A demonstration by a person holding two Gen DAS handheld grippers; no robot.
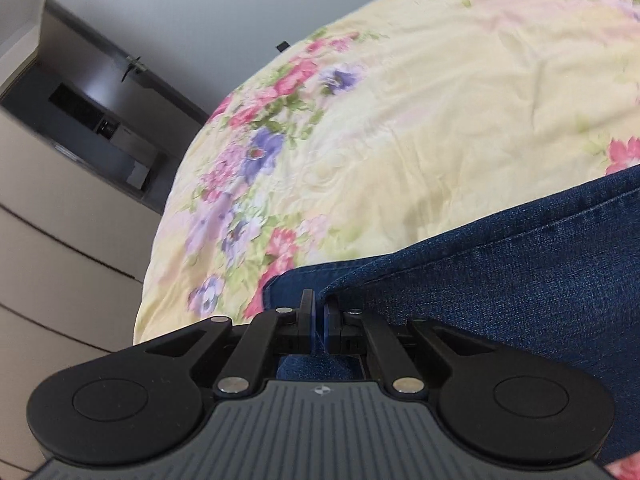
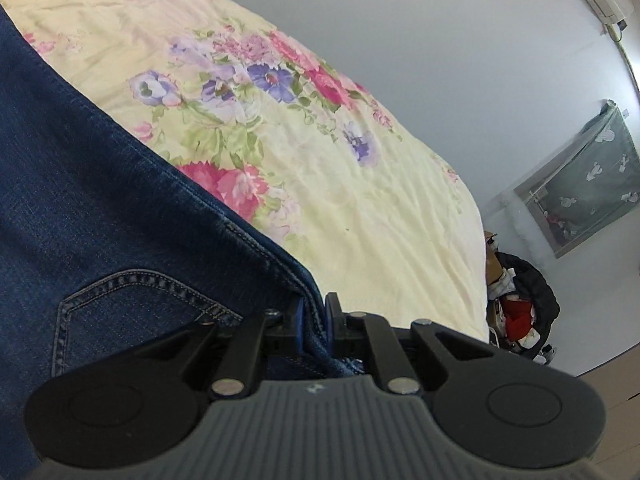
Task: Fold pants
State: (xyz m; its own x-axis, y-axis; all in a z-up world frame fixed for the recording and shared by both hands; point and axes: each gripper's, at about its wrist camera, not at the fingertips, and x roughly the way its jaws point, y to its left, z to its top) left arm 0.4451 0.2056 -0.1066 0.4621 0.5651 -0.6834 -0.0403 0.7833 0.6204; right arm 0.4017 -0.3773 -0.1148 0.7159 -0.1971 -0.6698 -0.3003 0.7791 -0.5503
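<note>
The jeans (image 2: 100, 200) look like heavy, fairly stiff denim that should hang limp yet hold a crease; seamed edges seem the best hold. Dark blue with a stitched pocket (image 2: 132, 300), they lie on the flowered bed (image 1: 440, 120). The left hand-held gripper (image 1: 319, 316) is clamped on a near edge, the right hand-held gripper (image 2: 314, 316) on the side seam.

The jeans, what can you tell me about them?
The jeans are dark blue denim with pale stitching, a curved pocket and a thick side seam. They lie on a yellow flowered bedspread. The left tongs pinch one edge, the right tongs are shut on the seam.
</note>
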